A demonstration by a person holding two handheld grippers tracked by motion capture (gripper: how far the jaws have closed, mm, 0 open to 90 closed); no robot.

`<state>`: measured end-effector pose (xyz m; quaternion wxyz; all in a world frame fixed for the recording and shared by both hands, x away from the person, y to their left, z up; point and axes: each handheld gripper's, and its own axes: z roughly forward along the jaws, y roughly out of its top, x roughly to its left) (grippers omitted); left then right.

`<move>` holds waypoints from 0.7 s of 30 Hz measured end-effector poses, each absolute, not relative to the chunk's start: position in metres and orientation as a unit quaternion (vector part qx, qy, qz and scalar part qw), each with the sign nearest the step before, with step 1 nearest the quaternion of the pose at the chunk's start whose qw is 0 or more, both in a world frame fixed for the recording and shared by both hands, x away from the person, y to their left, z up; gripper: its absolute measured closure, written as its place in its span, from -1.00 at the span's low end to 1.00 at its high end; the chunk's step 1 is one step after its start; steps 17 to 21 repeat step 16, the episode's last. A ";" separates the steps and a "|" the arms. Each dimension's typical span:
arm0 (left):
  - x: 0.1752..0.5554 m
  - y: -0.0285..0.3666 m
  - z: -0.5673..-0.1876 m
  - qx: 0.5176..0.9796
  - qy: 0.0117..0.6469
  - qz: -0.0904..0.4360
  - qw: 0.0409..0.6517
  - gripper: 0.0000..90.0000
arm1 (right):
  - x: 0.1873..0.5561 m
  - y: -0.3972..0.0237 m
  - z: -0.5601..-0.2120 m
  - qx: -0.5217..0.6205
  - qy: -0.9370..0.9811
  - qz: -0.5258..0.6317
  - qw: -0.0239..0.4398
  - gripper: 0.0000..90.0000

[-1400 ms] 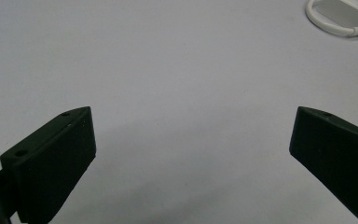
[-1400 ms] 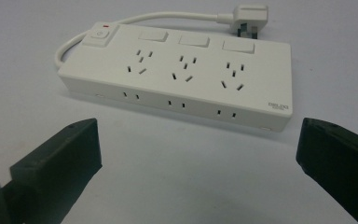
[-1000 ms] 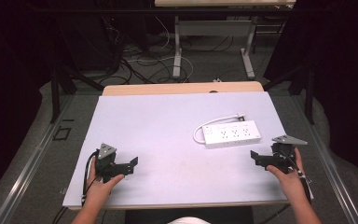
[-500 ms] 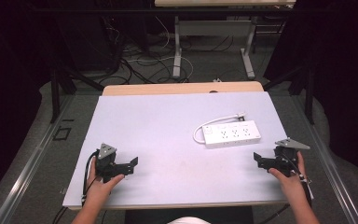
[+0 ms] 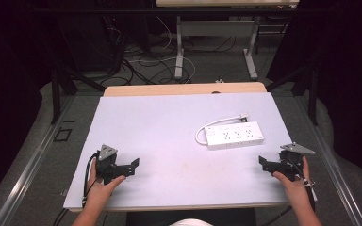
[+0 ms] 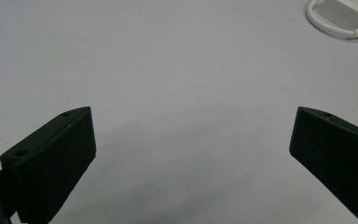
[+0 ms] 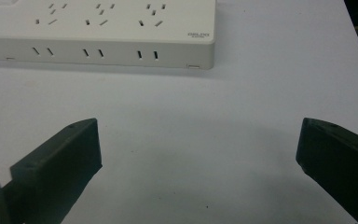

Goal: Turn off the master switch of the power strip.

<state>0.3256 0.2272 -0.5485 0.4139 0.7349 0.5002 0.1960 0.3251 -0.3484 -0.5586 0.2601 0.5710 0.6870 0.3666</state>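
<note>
A white power strip [image 5: 234,136] lies flat on the right half of the pale surface [image 5: 169,127], its short white cord [image 5: 201,133] looping off its left end. The left gripper [image 5: 133,165] sits near the front left edge, held in the left hand [image 5: 102,184], fingers [image 6: 51,163] wide apart over bare surface; its own view cuts the strip off at the top right corner, leaving little more than the cord loop. The right gripper [image 5: 263,163] rests near the front right edge, fingers [image 7: 58,168] spread with nothing between them, the strip just ahead (its far side and left end are cropped, and the small brand mark is too small to read). Both right fingers run out of frame.
</note>
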 end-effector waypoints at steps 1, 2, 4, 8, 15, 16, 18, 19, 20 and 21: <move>0.326 0.227 -0.549 0.735 0.500 0.197 0.413 -0.99 | 0.325 -0.348 -0.559 0.571 0.686 0.367 0.260 -1.00; 0.326 0.227 -0.549 0.736 0.500 0.197 0.413 -0.99 | 0.325 -0.349 -0.560 0.572 0.686 0.365 0.260 -1.00; 0.326 0.227 -0.549 0.735 0.500 0.197 0.413 -0.99 | 0.326 -0.349 -0.561 0.575 0.685 0.364 0.261 -1.00; 0.326 0.227 -0.549 0.736 0.500 0.197 0.412 -0.99 | 0.326 -0.349 -0.563 0.576 0.684 0.365 0.257 -1.00; 0.326 0.227 -0.549 0.735 0.500 0.197 0.413 -0.99 | 0.325 -0.348 -0.564 0.574 0.686 0.365 0.258 -1.00; 0.326 0.227 -0.549 0.735 0.500 0.198 0.413 -0.99 | 0.325 -0.348 -0.564 0.574 0.685 0.366 0.259 -1.00; 0.326 0.227 -0.549 0.735 0.500 0.198 0.413 -0.99 | 0.325 -0.348 -0.564 0.574 0.685 0.366 0.259 -1.00; 0.326 0.227 -0.549 0.735 0.500 0.198 0.413 -0.99 | 0.325 -0.348 -0.564 0.574 0.685 0.366 0.259 -1.00; 0.326 0.227 -0.549 0.735 0.500 0.198 0.413 -0.99 | 0.325 -0.348 -0.564 0.574 0.685 0.366 0.259 -1.00; 0.326 0.227 -0.549 0.735 0.500 0.198 0.413 -0.99 | 0.325 -0.348 -0.564 0.574 0.685 0.366 0.259 -1.00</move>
